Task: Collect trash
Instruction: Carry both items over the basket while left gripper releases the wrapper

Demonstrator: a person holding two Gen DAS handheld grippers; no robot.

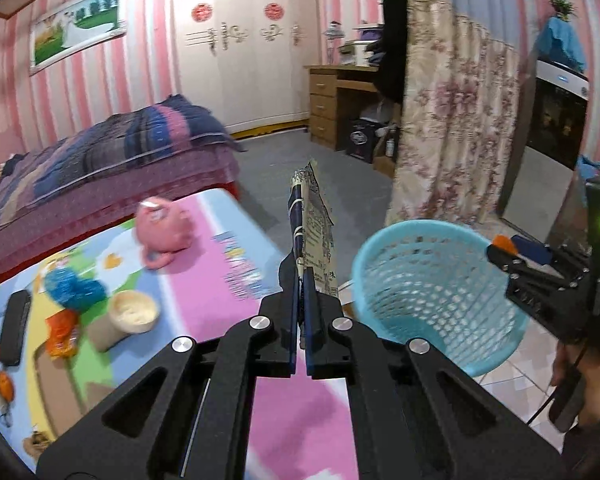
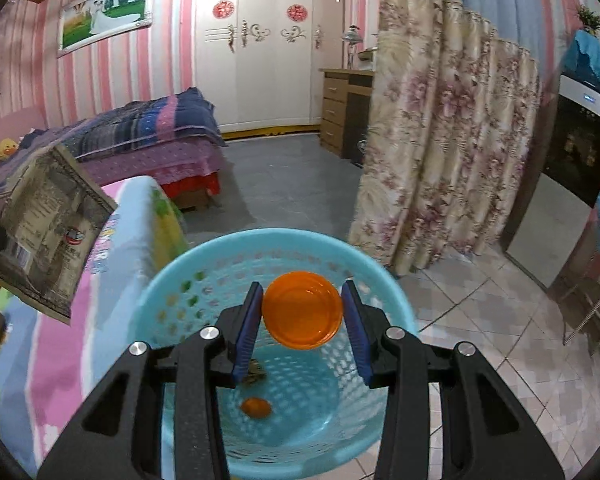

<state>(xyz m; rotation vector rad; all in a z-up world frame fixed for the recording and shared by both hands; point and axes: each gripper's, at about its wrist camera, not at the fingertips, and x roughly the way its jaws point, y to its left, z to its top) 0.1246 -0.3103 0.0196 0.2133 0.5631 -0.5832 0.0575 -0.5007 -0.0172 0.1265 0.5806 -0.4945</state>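
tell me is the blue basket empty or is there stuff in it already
Not empty. The right wrist view looks down into the basket: a small orange piece and a darker scrap lie on its bottom.

We are in a home bedroom: a bed (image 1: 112,152) with quilts, a white wardrobe (image 1: 256,48), pink striped walls and a wooden desk (image 1: 340,104).

The wrapper (image 1: 314,236) carries dense printed lines and a round red-and-white logo — too blurred to read. Lettering on the colourful table cover (image 1: 236,256) is smeared too — nothing legible.
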